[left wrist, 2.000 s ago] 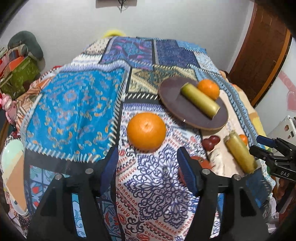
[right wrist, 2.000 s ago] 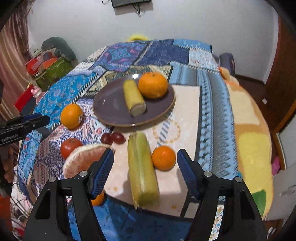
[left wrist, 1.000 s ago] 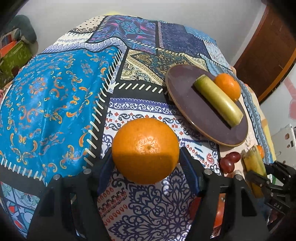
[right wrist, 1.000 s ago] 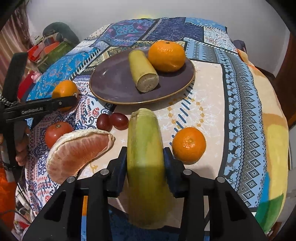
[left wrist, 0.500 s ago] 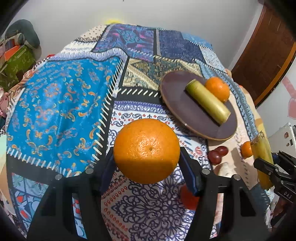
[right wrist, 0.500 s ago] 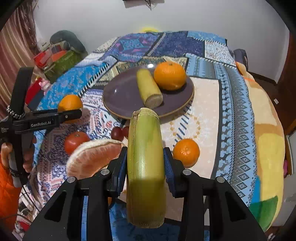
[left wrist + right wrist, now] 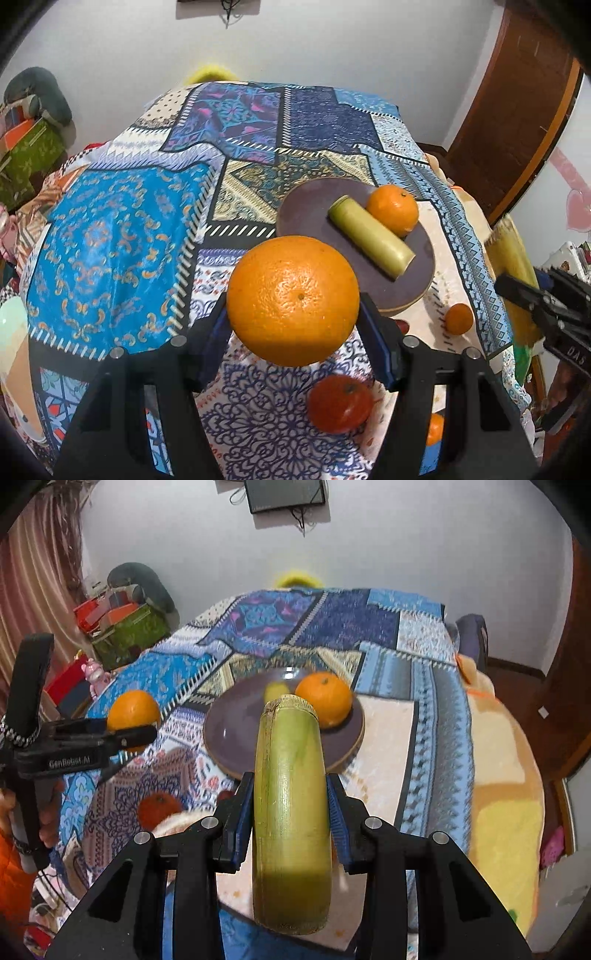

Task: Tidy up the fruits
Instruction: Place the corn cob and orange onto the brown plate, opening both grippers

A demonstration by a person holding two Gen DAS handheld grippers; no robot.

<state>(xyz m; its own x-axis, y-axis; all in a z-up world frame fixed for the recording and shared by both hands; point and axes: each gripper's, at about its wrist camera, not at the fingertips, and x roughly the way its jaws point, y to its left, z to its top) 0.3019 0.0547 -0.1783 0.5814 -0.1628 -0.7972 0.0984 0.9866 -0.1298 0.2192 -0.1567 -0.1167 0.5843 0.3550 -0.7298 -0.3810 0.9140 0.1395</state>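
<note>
My left gripper is shut on a large orange and holds it above the patterned cloth, short of the dark purple plate. The plate holds a green-yellow cane piece and a smaller orange. My right gripper is shut on a second green-yellow cane piece, raised above the table in front of the plate. The held orange also shows in the right wrist view.
On the cloth near the front lie a red tomato, a small mandarin, dark grapes and a peeled pomelo segment. Boxes and bags stand on the floor to the left. A wooden door is at right.
Both grippers closed on their fruit and lifted: the left raised the large orange off the cloth, the right raised the cane piece and moved it toward the plate.
</note>
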